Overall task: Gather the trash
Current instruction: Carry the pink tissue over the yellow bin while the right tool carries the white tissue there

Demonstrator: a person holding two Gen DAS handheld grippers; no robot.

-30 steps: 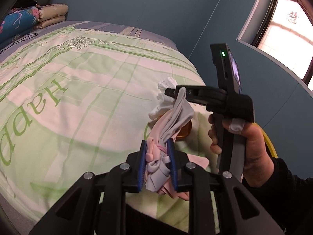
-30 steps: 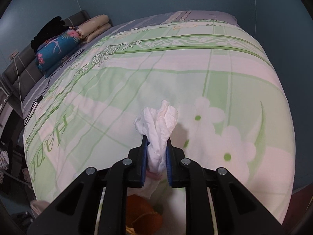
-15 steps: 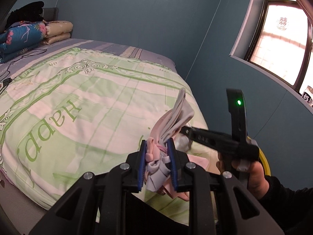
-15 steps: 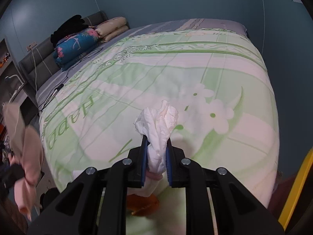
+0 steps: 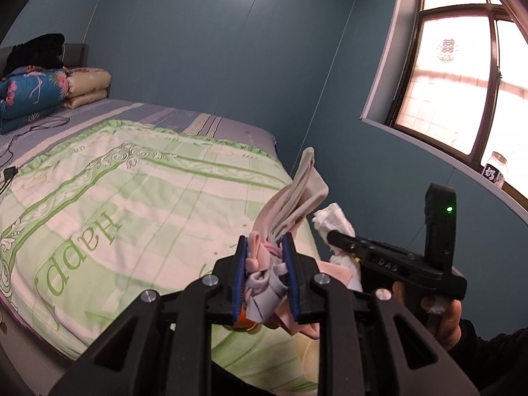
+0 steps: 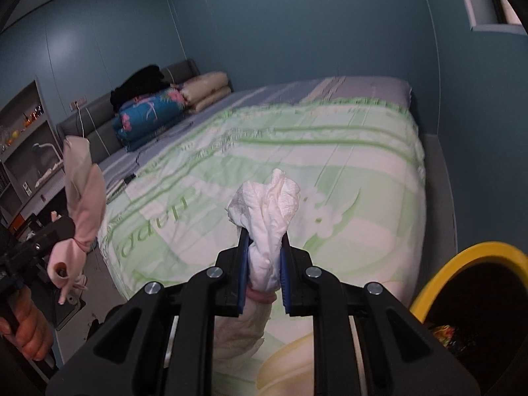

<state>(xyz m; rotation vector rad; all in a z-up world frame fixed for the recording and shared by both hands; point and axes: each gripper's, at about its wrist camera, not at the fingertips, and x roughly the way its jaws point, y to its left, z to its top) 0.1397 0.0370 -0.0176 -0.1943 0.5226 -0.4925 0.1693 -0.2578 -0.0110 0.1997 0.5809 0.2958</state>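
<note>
My left gripper (image 5: 265, 272) is shut on a bundle of pink and grey fabric scraps (image 5: 290, 204), held above the near corner of the bed. My right gripper (image 6: 264, 264) is shut on a crumpled white tissue wad (image 6: 269, 211). In the left wrist view the right gripper and its tissue (image 5: 335, 217) are just to the right of my left one. In the right wrist view the left gripper's pink bundle (image 6: 82, 191) hangs at the far left. A yellow-rimmed bin (image 6: 468, 267) stands at the lower right, close to the right gripper; some colourful trash lies inside.
The bed with a green and white quilt (image 5: 132, 198) fills the middle. Folded blankets and pillows (image 5: 39, 89) are stacked at the headboard. A window ledge (image 5: 462, 161) with a jar is at the right. Shelves (image 6: 23, 138) stand at the left of the bed.
Both grippers have lifted away from the quilt and pulled back, still holding their loads. The yellow-rimmed bin has come into the right wrist view.
</note>
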